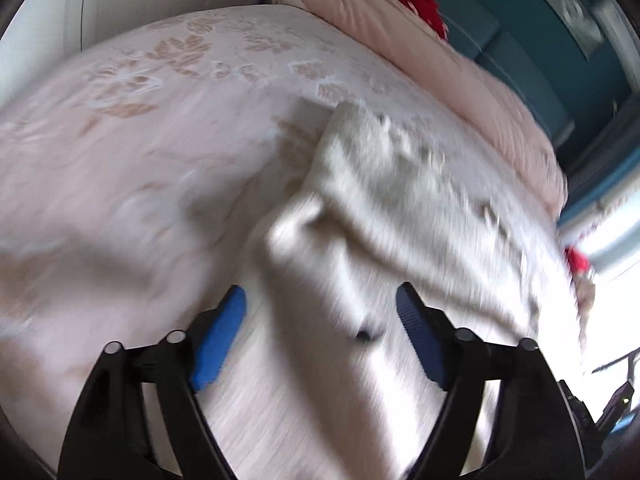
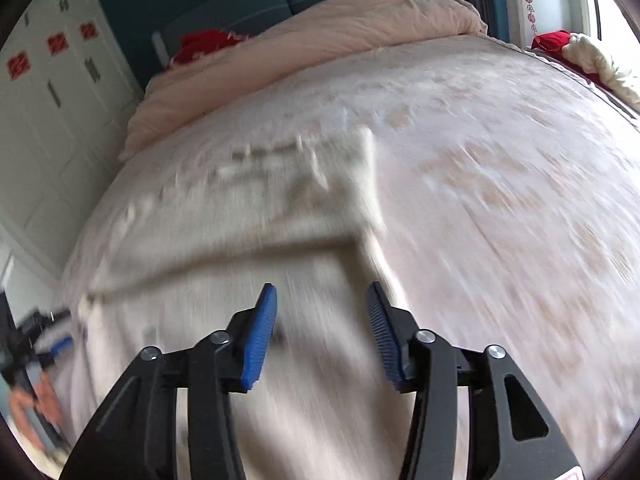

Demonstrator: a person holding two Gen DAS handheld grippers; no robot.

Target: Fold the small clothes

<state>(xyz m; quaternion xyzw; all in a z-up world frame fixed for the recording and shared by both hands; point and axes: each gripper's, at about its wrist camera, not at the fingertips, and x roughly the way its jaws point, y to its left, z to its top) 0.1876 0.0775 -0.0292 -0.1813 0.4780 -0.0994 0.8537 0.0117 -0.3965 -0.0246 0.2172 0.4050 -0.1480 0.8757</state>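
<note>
A cream-white small garment (image 1: 384, 208) lies spread on the bed, its near part rumpled and partly folded over. It also shows in the right wrist view (image 2: 256, 216), blurred by motion. My left gripper (image 1: 320, 300) is open and empty, hovering just above the garment's near edge. My right gripper (image 2: 322, 296) is open and empty, above the garment's near right part. The other gripper (image 2: 52, 344) shows faintly at the far left of the right wrist view.
The bed has a pale pink floral cover (image 1: 160, 128). A peach duvet (image 2: 320, 28) is bunched at the head, with a red cloth (image 2: 204, 42) by it. White cupboards (image 2: 44, 112) stand left; a teal headboard (image 1: 520, 40) stands behind.
</note>
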